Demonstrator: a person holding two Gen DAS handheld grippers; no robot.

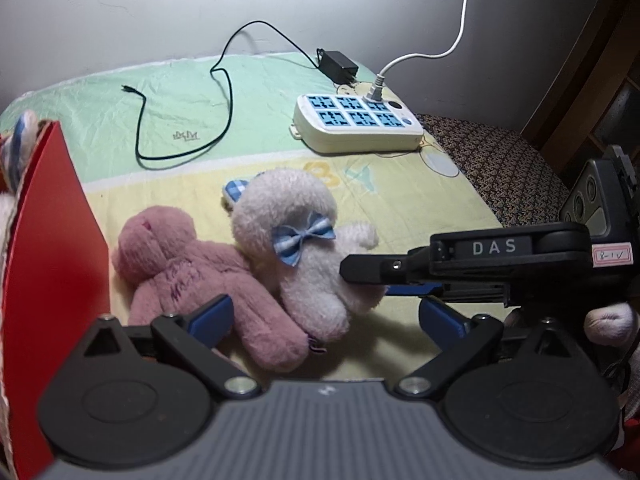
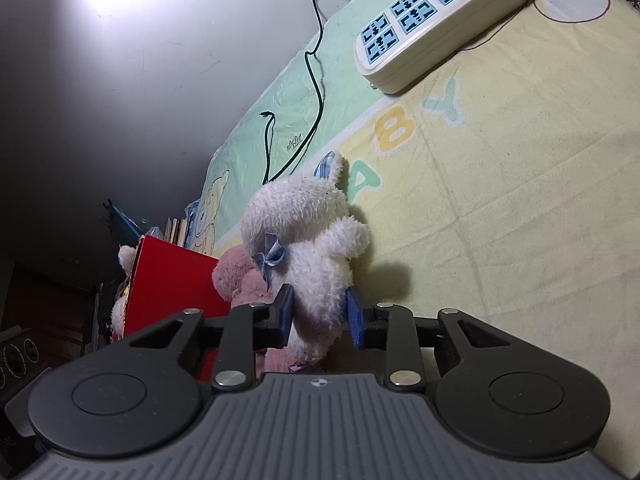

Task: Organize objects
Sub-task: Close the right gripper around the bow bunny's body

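Blue-padded black left gripper [image 1: 324,318] sits lowest in the left wrist view, its jaws spread wide and holding nothing, hovering over the legs of two soft toys. Lying on the yellow-and-green printed bed sheet [image 1: 420,200] are a fluffy pink plush bear [image 1: 188,276] and, touching its side, a fluffy white plush rabbit [image 1: 308,256] with a blue checked bow [image 1: 302,240] at its neck. From the right side comes the right gripper [image 2: 320,314], black with blue pads, its jaws closed narrowly on the lower body of the white rabbit, one pad pressed to each flank. At the left edge a red cardboard box [image 1: 52,264] stands just beside the pink bear, with another pale plush toy showing behind its wall. Farther back on the sheet rests a cream power strip with blue sockets [image 1: 356,122], a white cable [image 1: 444,46] plugged into it, and a black adapter [image 1: 338,66] with a loose black cord [image 1: 224,92] near the grey wall.
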